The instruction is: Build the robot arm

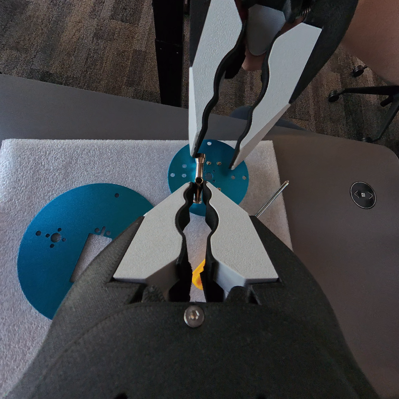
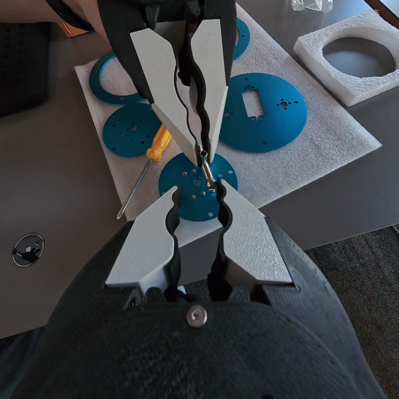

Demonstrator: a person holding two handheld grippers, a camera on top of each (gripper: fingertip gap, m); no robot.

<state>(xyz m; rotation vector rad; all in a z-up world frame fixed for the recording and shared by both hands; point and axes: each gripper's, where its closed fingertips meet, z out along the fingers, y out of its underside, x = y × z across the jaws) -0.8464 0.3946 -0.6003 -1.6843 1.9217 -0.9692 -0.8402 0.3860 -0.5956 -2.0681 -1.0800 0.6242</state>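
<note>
Your left gripper [image 1: 198, 190] is clenched on a metal standoff [image 1: 198, 172] over the small blue disc [image 2: 197, 187] on the foam sheet [image 2: 280, 162] — your right gripper [image 2: 197, 185] hangs released, one finger touching the standoff's far end.

2 wrist views, close, facing each other over blue disc [image 1: 224, 172].

Three blue discs [image 2: 262, 112], two rings [image 2: 101, 86], one screwdriver [image 2: 158, 143], one socket tool [image 2: 207, 172].
</note>
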